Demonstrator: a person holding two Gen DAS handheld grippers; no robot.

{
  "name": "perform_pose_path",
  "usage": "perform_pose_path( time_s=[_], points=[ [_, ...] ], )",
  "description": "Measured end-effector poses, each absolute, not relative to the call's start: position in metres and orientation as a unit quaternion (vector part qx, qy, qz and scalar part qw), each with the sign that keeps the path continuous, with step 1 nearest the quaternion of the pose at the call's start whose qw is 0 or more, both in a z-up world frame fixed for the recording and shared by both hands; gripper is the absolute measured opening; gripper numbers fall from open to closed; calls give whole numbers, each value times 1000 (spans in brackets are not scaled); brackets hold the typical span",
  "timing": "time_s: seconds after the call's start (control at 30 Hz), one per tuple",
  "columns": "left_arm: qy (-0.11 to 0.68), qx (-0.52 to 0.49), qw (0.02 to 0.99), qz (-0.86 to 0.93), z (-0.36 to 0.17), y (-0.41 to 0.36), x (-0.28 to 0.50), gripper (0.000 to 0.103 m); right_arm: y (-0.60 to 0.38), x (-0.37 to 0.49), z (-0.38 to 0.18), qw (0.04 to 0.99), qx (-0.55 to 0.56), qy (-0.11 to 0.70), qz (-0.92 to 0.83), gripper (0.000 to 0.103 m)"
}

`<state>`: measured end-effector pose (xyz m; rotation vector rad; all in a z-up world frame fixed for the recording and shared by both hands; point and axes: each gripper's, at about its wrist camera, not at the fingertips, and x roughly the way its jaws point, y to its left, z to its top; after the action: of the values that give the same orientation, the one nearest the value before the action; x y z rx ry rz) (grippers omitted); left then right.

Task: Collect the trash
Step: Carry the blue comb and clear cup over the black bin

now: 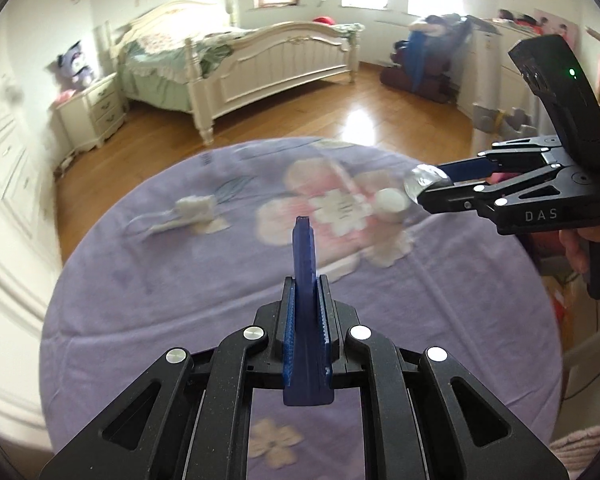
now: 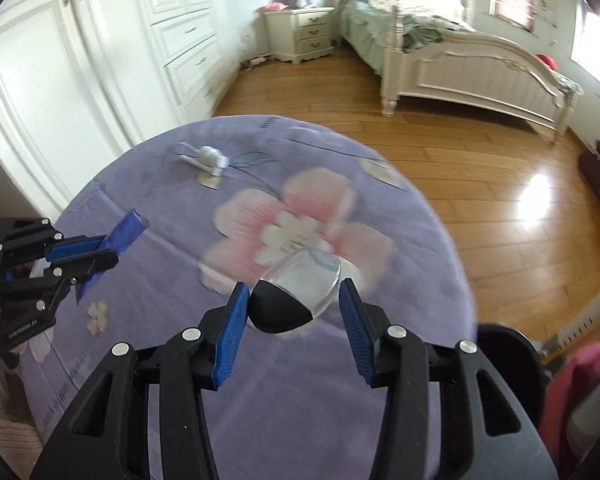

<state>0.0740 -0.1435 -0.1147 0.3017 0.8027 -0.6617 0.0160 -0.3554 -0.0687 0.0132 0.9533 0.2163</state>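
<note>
My left gripper (image 1: 305, 280) is shut on a flat dark-blue strip (image 1: 303, 248) that sticks up between its fingers; it shows at the left of the right wrist view (image 2: 100, 252), strip (image 2: 126, 230). My right gripper (image 2: 290, 312) is open around a clear cup with a black base (image 2: 300, 290), held just above the table; it shows at the right of the left wrist view (image 1: 428, 190). A white cap-like piece (image 1: 390, 202) lies beside the cup. Crumpled white tissue (image 2: 212, 158) (image 1: 192, 210) lies at the table's far left.
The round table has a purple floral cloth (image 1: 160, 300) (image 2: 160, 360). Behind it are wooden floor (image 2: 460, 168), a white bed (image 2: 460, 60), a nightstand (image 2: 304, 32) and white wardrobes (image 2: 80, 60). A pink item (image 2: 572, 380) sits at the right edge.
</note>
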Motion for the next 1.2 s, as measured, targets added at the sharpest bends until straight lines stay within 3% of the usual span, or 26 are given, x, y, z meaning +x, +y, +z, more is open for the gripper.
perform_pose_path(
  time_s=[0.03,0.1,0.33,0.57,0.6,0.67,0.7,0.77,0.8,0.83,0.87,0.9,0.97,1.2],
  points=[
    [378,147,853,-328,-110,-157,68,11,-368,6,-67,885,9,457,90,32],
    [373,148,846,-350,-106,-178,63,11,-389,-9,-64,886,17,458,69,25],
    [367,153,822,-407,-105,-251,49,11,-449,-54,-64,888,37,457,21,22],
    [372,162,818,-406,-110,-260,45,11,-462,-59,-73,891,79,445,40,23],
    [374,166,819,-403,-112,-259,46,11,-458,-59,-77,890,75,447,49,26],
    [380,168,818,-398,-114,-253,44,11,-447,-55,-86,885,66,456,71,51],
    [382,170,818,-395,-115,-251,44,11,-442,-54,-87,885,59,457,69,71],
    [386,173,819,-388,-118,-244,43,11,-429,-47,-96,883,40,461,74,74],
    [386,174,820,-386,-118,-240,41,11,-423,-45,-99,880,31,467,76,72],
    [387,176,820,-384,-120,-238,39,11,-416,-43,-105,877,14,474,76,55],
    [390,178,818,-383,-122,-237,37,11,-410,-42,-110,874,-3,480,77,45],
    [392,183,815,-385,-125,-237,32,11,-402,-41,-117,870,-18,487,78,26],
    [391,192,813,-385,-129,-240,25,11,-396,-42,-119,874,-21,481,72,16],
    [395,169,811,-396,-134,-240,10,11,-378,-45,-115,868,-17,486,98,16]
  ],
)
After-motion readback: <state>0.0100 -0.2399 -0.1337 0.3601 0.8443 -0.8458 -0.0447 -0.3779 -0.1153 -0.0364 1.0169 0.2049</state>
